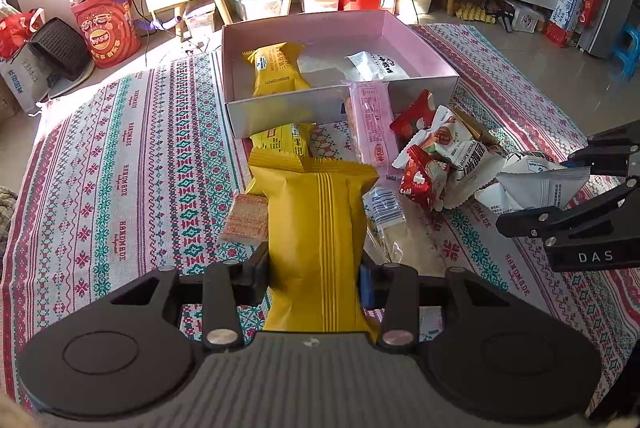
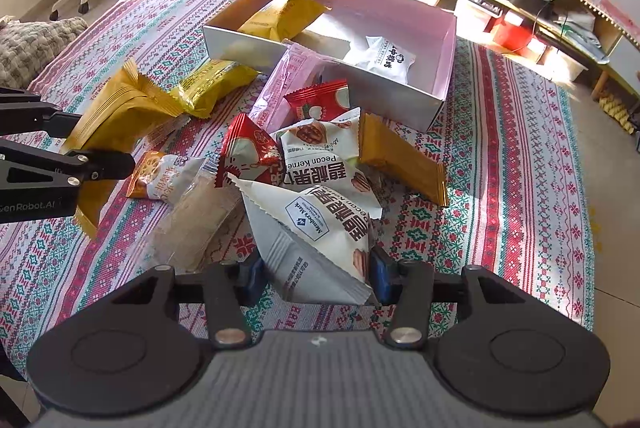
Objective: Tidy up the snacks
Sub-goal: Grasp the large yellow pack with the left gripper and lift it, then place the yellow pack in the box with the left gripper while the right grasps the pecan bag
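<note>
My left gripper [image 1: 314, 282] is shut on a long yellow snack packet [image 1: 316, 236], held above the patterned cloth and pointing toward the pink box [image 1: 280, 108]. The same packet shows in the right wrist view [image 2: 116, 124]. My right gripper [image 2: 316, 278] is shut on a white pecan packet [image 2: 316, 236] at the near edge of the snack pile; it also shows in the left wrist view [image 1: 536, 184]. The box [image 2: 440, 60] holds a yellow packet [image 1: 278, 68] and a white packet [image 1: 378, 66]. A pink wafer packet [image 1: 370, 124] leans on the box's front wall.
Loose snacks lie between the grippers: red packets [image 2: 248, 152], another white pecan packet [image 2: 320, 156], a gold packet [image 2: 400, 156], a clear cracker packet [image 2: 196, 216] and a yellow packet [image 2: 212, 88]. Shelves, bags and storage boxes stand beyond the cloth.
</note>
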Demonstrator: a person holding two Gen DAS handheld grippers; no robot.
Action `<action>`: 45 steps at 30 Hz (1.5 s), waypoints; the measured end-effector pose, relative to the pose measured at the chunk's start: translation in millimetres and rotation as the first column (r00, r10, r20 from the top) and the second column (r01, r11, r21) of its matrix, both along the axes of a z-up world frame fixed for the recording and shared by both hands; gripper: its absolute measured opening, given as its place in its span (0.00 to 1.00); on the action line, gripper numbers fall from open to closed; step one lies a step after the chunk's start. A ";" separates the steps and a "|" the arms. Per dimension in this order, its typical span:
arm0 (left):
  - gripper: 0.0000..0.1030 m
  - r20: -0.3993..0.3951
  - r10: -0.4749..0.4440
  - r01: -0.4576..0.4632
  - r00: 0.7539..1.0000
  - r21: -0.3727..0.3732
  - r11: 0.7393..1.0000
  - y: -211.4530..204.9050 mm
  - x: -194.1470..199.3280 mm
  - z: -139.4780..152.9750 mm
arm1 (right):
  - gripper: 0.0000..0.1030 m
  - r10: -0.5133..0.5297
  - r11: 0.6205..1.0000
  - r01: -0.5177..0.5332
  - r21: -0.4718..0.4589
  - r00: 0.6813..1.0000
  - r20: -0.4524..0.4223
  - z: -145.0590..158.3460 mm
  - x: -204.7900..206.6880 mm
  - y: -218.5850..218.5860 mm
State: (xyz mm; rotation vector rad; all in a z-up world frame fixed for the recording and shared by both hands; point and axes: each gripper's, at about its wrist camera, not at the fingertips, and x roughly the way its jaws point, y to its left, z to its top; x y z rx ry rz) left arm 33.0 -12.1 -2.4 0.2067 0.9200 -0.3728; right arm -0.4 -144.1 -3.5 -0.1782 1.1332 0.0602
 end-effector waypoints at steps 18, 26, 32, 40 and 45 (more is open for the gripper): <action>0.46 0.107 0.016 -0.011 0.994 -0.042 0.999 -11.0 27.3 30.5 | 0.45 -0.073 0.996 0.065 0.060 0.986 0.151 42.5 34.6 -21.2; 0.46 0.126 0.029 -0.020 0.992 -0.071 0.997 -22.7 50.6 35.3 | 0.45 -0.146 0.987 0.131 0.094 0.974 0.175 40.6 70.6 -36.5; 0.46 0.151 0.018 -0.010 0.988 -0.052 0.999 -36.5 76.0 34.2 | 0.45 -0.160 0.982 0.133 0.132 0.961 0.225 33.1 91.1 -48.0; 0.46 0.147 -0.004 0.017 0.989 -0.093 0.996 -53.3 120.1 23.1 | 0.45 -0.158 0.976 0.112 0.189 0.956 0.248 13.9 105.2 -65.8; 0.46 0.133 -0.005 0.018 0.991 -0.097 0.995 -62.3 139.8 11.3 | 0.45 -0.167 0.969 0.117 0.220 0.960 0.224 6.3 108.2 -70.1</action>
